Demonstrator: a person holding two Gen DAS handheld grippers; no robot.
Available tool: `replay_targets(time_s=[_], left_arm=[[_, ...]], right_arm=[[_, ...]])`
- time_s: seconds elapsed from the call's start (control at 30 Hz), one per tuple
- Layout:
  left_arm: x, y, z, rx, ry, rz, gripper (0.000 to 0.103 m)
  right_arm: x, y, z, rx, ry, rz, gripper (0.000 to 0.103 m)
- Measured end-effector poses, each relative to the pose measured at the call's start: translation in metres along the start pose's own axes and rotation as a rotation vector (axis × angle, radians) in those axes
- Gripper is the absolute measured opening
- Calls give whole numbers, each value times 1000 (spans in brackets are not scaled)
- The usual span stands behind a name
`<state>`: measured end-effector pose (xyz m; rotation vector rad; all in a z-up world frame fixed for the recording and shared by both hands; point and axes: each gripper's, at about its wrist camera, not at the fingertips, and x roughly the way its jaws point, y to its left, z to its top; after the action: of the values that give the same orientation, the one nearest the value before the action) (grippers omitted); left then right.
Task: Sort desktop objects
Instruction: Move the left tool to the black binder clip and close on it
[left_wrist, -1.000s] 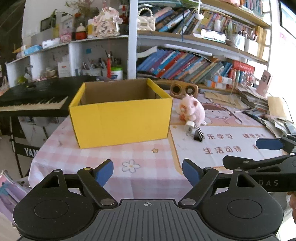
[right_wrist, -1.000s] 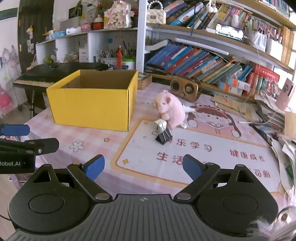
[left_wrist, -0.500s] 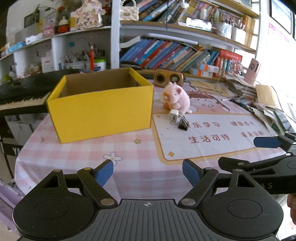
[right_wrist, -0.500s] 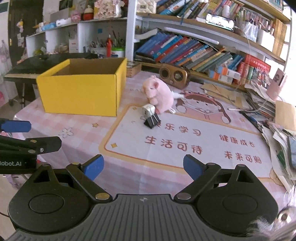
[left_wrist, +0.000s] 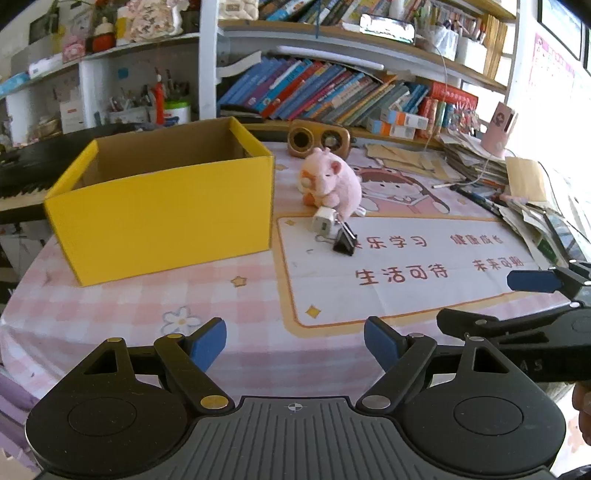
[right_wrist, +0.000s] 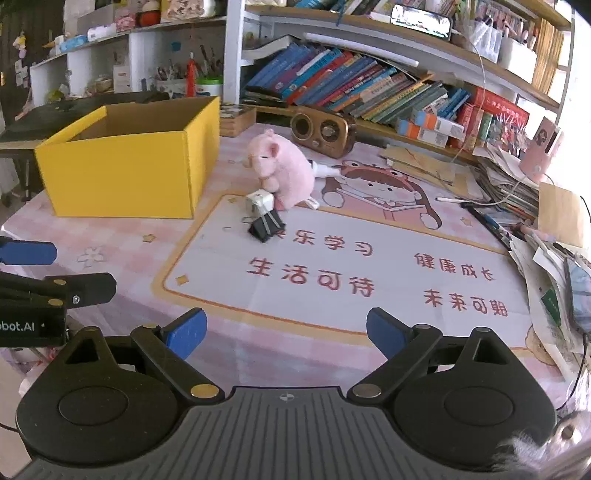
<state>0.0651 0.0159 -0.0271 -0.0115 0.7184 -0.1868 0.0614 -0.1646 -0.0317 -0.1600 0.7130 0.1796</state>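
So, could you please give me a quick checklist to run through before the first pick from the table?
1. Left claw open and holding nothing: ok.
2. Right claw open and holding nothing: ok.
3. Yellow box upright with its top open: ok.
4. Box interior free of items: cannot tell, its floor is partly hidden.
5. Pink plush, white charger and black binder clip separated enough for a clean single grasp: not ok, they are bunched together.
6. Path from the cluster to the box unobstructed: ok.

Pink plush toy (left_wrist: 330, 179), white charger (left_wrist: 324, 220), black binder clip (left_wrist: 345, 242) beside yellow box (left_wrist: 162, 214).
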Motion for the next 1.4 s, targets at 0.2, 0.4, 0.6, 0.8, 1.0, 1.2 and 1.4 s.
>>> replay_targets(time_s=[0.2,0.4,0.6,0.8,1.0,1.2,1.4], left_arm=[[17,-16,11,-1,16,4,84],[39,-35,21,2,50,-6,84],[58,-55,35,13,59,-4,84],[82,-70,47,-9,77,4,84],[103,-87,55,3,92,26,84],[117,-95,61,16,82,58,83],[136,-85,65,-45,92,81,83]], right_arm=[[16,-23,9,7,26,9,94],[32,-48,17,2,46,20,94],[48,-73,28,16,54,28,94],[65,-99,38,12,52,38,94],[81,-125,45,17,60,49,94],[95,-140,52,20,61,68,94],[104,-146,62,11,44,97,94]])
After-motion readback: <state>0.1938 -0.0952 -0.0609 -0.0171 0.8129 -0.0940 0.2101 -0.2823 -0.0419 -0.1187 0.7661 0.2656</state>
